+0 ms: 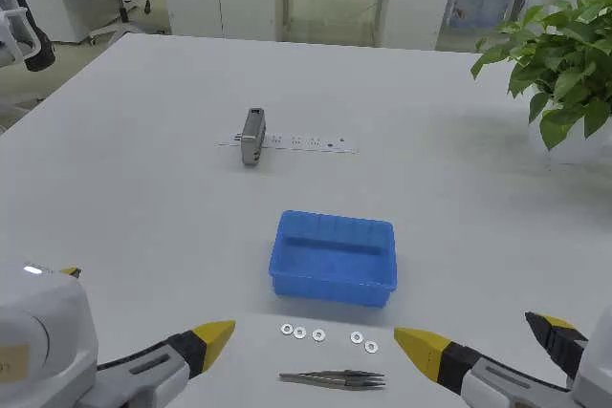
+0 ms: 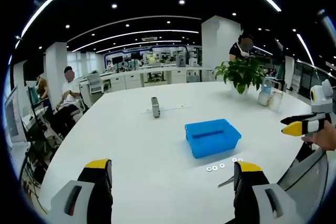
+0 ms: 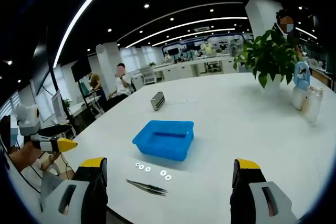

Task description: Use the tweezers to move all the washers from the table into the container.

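Several small metal washers (image 1: 318, 334) lie in a row on the white table just in front of the blue container (image 1: 334, 257), which looks empty inside. Metal tweezers (image 1: 333, 379) lie nearer the front edge, below the washers. My left gripper (image 1: 134, 317) stands open at the lower left, and my right gripper (image 1: 483, 332) stands open at the lower right; neither holds anything. The left gripper view has the washers (image 2: 215, 168) and the container (image 2: 212, 137) ahead. In the right gripper view the tweezers (image 3: 148, 187) sit under the washers (image 3: 152, 170), before the container (image 3: 164, 139).
A white power strip (image 1: 296, 143) with a grey adapter (image 1: 252, 136) plugged in lies beyond the container. A potted green plant (image 1: 562, 54) stands at the far right. Water bottles (image 3: 305, 95) stand past the plant. People sit at desks to the left.
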`<state>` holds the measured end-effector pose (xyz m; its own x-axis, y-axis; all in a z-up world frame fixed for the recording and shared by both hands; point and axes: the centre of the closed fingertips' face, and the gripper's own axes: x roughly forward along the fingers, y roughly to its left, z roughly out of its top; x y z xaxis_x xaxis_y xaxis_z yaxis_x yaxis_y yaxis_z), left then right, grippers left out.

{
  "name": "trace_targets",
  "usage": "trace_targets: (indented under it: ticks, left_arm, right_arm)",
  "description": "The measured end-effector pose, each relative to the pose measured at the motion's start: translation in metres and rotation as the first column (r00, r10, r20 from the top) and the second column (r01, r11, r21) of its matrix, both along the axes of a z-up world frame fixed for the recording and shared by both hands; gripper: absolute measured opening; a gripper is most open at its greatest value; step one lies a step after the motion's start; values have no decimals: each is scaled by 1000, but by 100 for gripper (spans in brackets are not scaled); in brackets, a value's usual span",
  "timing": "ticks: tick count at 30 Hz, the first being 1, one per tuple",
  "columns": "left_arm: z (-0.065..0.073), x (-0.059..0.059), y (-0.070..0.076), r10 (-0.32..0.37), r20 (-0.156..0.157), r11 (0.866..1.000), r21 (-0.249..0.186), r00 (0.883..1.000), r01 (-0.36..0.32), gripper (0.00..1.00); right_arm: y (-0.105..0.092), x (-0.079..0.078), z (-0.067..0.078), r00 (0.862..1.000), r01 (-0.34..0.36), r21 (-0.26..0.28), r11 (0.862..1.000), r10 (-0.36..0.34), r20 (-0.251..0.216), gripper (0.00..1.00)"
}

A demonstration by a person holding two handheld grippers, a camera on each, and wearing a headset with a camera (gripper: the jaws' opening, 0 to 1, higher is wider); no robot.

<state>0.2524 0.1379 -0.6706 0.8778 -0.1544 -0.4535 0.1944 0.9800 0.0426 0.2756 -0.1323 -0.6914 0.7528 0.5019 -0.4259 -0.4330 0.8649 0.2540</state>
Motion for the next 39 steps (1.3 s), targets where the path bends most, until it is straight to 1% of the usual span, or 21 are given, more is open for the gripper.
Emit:
trace_targets:
  ticks: [6, 7, 9, 12, 17, 20, 22, 24, 26, 30, 32, 35, 36, 37, 39]
  left_arm:
    - [0, 1, -3, -12, 0, 1000, -7, 1000, 12, 99]
    - [2, 1, -3, -13, 9, 1000, -7, 1000, 13, 99]
    - [3, 2, -3, -12, 13, 1000, -4, 1000, 12, 99]
    - [2, 2, -3, -14, 6, 1000, -6, 1000, 14, 99]
    - [1, 2, -4, -16, 7, 1000, -10, 1000, 16, 99]
    - [0, 2, -5, -16, 2, 1000, -15, 1000, 16, 99]
    - [0, 3, -6, -15, 4, 1000, -18, 1000, 15, 99]
    - [2, 5, -7, -16, 18, 1000, -24, 1000, 16, 99]
    - [3, 6, -8, -19, 21, 999, -27, 1000, 19, 99]
    - [2, 8, -13, -36, 15, 999, -30, 999, 36, 99]
    - [3, 9, -16, -48, 23, 998, -33, 999, 49, 99]
    - [4, 9, -20, -61, 25, 997, -44, 998, 62, 94]
    - [4, 10, -21, -64, 27, 997, -46, 998, 66, 95]
    - [3, 11, -23, -74, 28, 996, -51, 997, 75, 96]
    - [0, 11, -28, -101, 19, 993, -57, 995, 102, 96]
  right_arm:
    - [-1, 1, 0, 1000, 1, 0, 1000, -1, -1, 99]
    - [0, 1, 0, 1000, 1, -1, 1000, -1, -1, 99]
    - [0, 1, -1, 1000, 0, -4, 1000, 0, 1, 99]
    - [0, 1, -1, 1000, -2, -7, 1000, 2, 3, 99]
    - [1, 0, -3, 1000, -4, -13, 1000, 4, -2, 99]
    - [1, 2, -1, 1000, -5, -24, 1000, 5, 25, 99]
    - [1, 3, 0, 1000, -5, -25, 1000, 5, 26, 99]
    - [3, 4, -1, 1000, -7, -18, 1000, 7, 17, 99]
    - [4, 4, -3, 1000, -11, -20, 1000, 11, 12, 99]
    - [9, 5, -4, 1000, -26, -22, 999, 26, 2, 99]
    - [12, 6, -3, 999, -36, -27, 999, 36, 4, 99]
    - [16, 6, -3, 999, -51, -31, 998, 51, 10, 99]
    - [18, 6, -4, 998, -57, -34, 998, 57, 8, 99]
    - [19, 6, -5, 998, -61, -37, 997, 61, 5, 99]
    - [21, 7, -8, 997, -71, -45, 996, 71, 1, 99]
